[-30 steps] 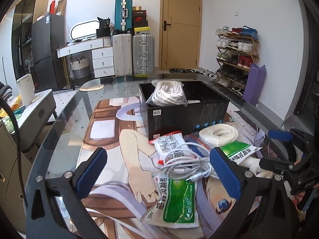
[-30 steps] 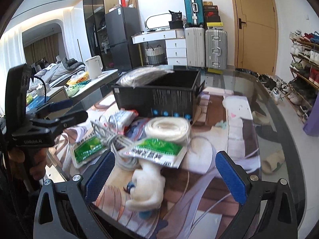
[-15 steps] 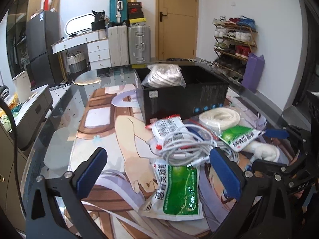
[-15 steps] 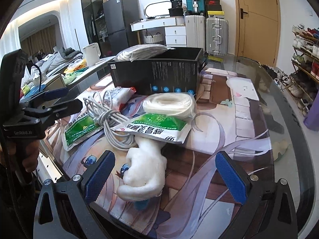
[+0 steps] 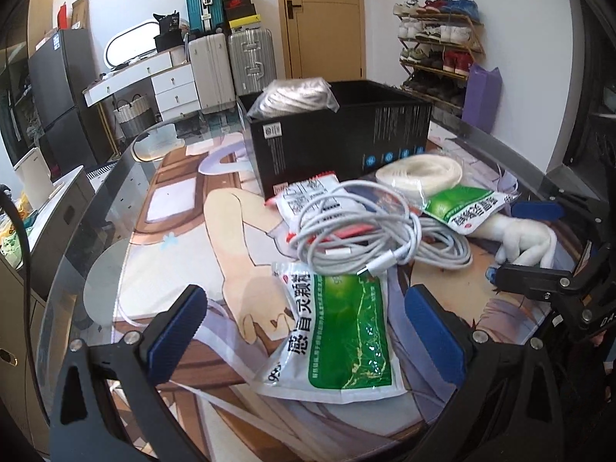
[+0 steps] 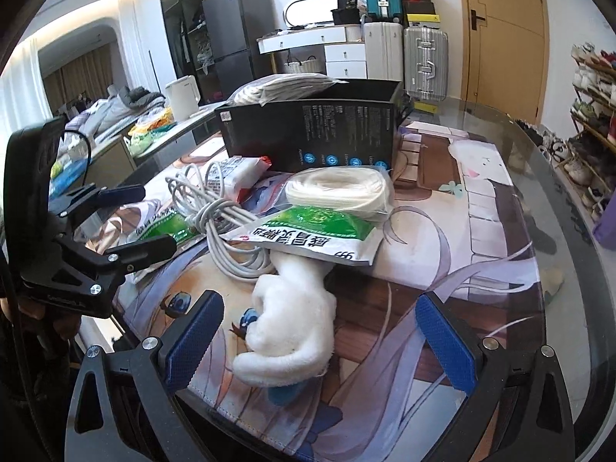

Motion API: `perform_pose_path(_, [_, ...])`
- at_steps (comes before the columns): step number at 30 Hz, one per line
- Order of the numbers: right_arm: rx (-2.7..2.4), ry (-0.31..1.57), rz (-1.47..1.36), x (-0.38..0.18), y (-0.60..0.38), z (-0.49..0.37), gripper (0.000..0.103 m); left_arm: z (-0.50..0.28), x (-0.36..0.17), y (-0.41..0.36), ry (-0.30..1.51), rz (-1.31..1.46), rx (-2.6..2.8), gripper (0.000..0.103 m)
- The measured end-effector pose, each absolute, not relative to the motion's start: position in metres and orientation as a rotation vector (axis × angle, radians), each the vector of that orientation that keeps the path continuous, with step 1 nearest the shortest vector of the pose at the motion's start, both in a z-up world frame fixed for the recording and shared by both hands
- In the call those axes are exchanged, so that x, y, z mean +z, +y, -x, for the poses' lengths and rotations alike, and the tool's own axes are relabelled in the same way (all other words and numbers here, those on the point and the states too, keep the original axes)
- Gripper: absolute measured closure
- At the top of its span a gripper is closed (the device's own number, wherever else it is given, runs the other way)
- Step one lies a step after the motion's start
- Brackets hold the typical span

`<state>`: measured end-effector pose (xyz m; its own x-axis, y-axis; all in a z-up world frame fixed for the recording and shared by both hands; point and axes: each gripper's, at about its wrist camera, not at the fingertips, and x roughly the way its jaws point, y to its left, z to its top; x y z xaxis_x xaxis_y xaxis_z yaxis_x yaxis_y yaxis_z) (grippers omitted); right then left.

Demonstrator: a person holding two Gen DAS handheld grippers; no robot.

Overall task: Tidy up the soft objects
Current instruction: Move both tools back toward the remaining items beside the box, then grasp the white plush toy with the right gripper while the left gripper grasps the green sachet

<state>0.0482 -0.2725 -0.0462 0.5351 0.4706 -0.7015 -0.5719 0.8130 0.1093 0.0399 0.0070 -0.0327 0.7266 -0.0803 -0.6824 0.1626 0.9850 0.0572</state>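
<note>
A pile of soft items lies on the printed mat before a black box (image 5: 338, 142). In the left wrist view my left gripper (image 5: 304, 327) is open, its blue pads flanking a green-and-white medicine pouch (image 5: 338, 331). Beyond the pouch lies a coiled white cable (image 5: 362, 231), then a red-edged packet (image 5: 304, 200). My right gripper (image 6: 319, 335) is open around a white plush toy (image 6: 292, 327). That toy's far end is tucked under a second green pouch (image 6: 319, 231). A bagged white coil (image 6: 338, 188) rests against the box (image 6: 308, 131). A bagged rope bundle (image 5: 292, 96) sits in the box.
The glass table's curved edge (image 5: 77, 254) runs close on the left, and its right rim (image 6: 577, 208) borders a shoe rack. A purple bag (image 5: 481, 96) stands by the wall. A hand (image 6: 42, 308) holds the left gripper's handle.
Both grippers have come lower and closer to the pile. The green pouch now sits between the left pads and the plush toy between the right pads. Nothing has been taken hold of.
</note>
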Motion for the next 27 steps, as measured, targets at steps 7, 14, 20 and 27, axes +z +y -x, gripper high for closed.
perform_pose_path(7, [0.629, 0.774, 0.15, -0.0458, -0.2688, -0.0485, 0.023, -0.0413, -0.0399, 0.003, 0.776, -0.132, -0.15, 0.0])
perform_pose_path(14, [0.638, 0.769, 0.158, -0.0454, -0.2686, -0.0465, 0.039, -0.0386, -0.0381, 0.0034, 0.788, -0.104, -0.207, 0.016])
perform_pose_path(20, [0.653, 0.771, 0.149, -0.0447, -0.2693, -0.0453, 0.06, -0.0354, -0.0336, 0.0001, 0.784, -0.098, -0.262, 0.053])
perform_pose_path(27, [0.662, 0.767, 0.129, -0.043, -0.2724, -0.0447, 0.068, -0.0356, -0.0319, 0.002, 0.786, -0.082, -0.278, 0.062])
